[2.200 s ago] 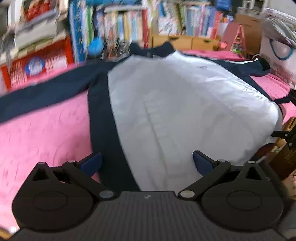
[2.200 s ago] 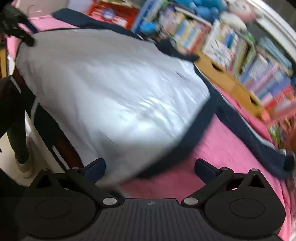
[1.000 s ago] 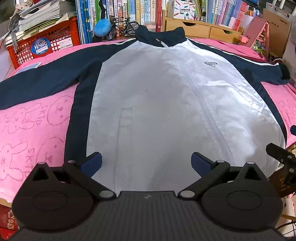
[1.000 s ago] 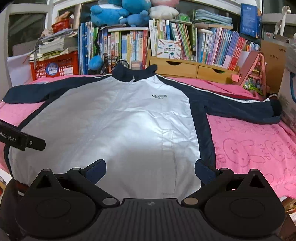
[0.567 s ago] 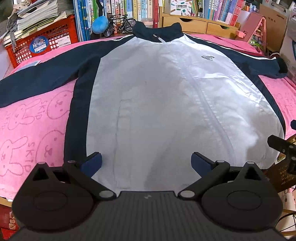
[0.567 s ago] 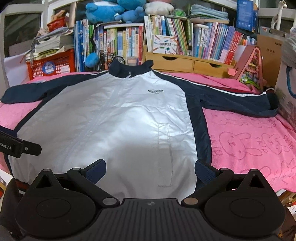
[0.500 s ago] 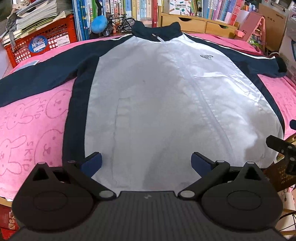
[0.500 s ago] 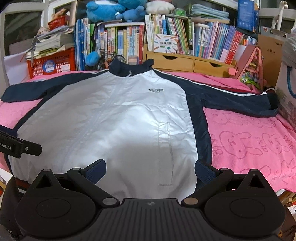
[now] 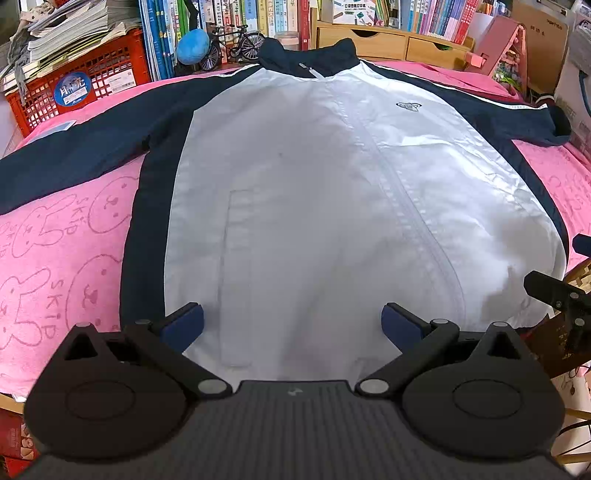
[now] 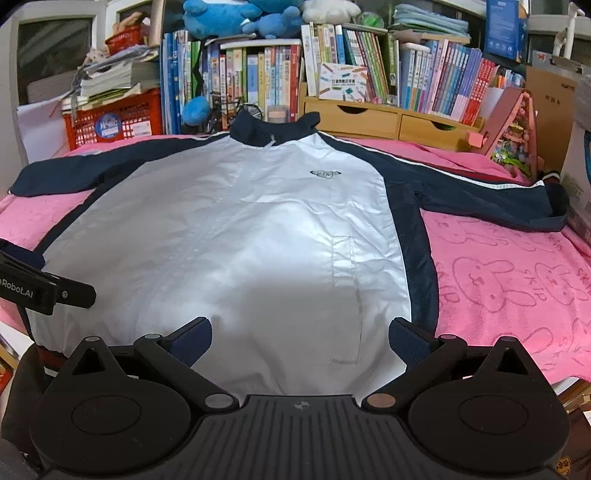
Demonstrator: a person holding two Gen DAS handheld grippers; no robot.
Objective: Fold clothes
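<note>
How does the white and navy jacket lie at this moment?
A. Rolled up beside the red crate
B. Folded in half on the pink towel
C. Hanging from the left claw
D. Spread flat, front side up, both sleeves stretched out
D: the jacket lies flat on the pink towel with its chest logo facing up and both navy sleeves extended sideways.

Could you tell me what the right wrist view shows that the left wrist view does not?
Only the right wrist view shows the blue plush toys atop the books. Only the left wrist view shows the right claw's dark arm at its right edge. Both show the jacket spread flat on the pink towel, with both claws open: left claw, right claw.
</note>
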